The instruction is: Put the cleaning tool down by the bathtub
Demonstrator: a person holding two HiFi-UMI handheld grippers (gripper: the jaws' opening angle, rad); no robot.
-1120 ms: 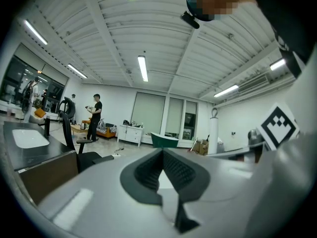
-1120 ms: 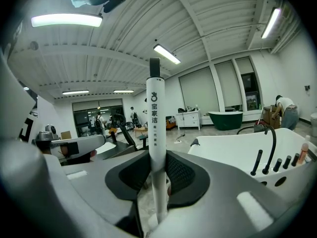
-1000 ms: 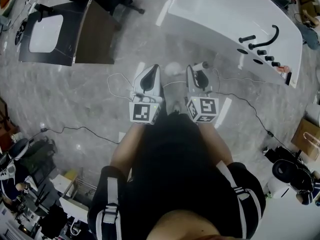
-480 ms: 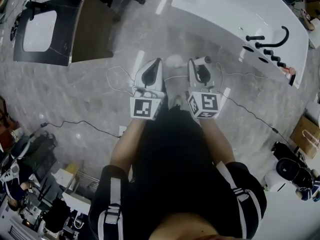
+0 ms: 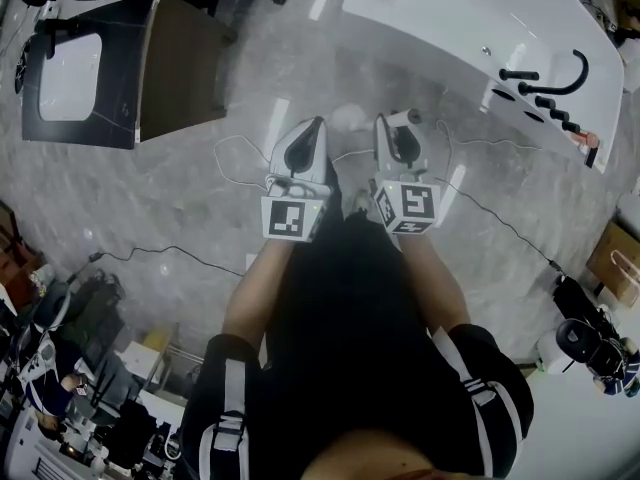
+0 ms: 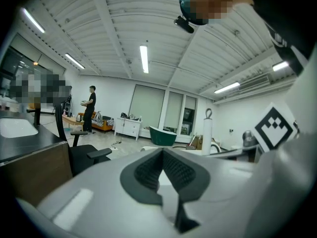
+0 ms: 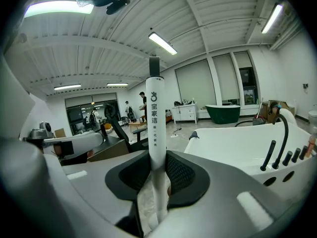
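Note:
The cleaning tool's white handle (image 7: pixel 155 118), printed with dark characters, stands upright between the jaws of my right gripper (image 7: pixel 157 155), which is shut on it. In the head view that right gripper (image 5: pixel 398 123) is just right of centre, with the handle's top (image 5: pixel 406 119) poking out. My left gripper (image 5: pixel 314 125) hangs beside it; in its own view the left gripper (image 6: pixel 162 151) shows pads meeting at the tips with nothing between them. The white bathtub (image 5: pixel 450 28) with a black tap (image 5: pixel 565 76) lies up and to the right, and the bathtub (image 7: pixel 237 145) shows close on the right.
A dark table with a white inset (image 5: pixel 75 73) and a brown side panel (image 5: pixel 175 63) stands at upper left. Thin cables (image 5: pixel 160 253) cross the grey floor. Clutter fills the lower left, a cardboard box (image 5: pixel 615 258) sits at right. An office chair (image 6: pixel 81 155) is nearby.
The head view has shifted: the dark table slid towards the upper left and the tub's tap to the right. Both grippers stay side by side, the right still holding the handle.

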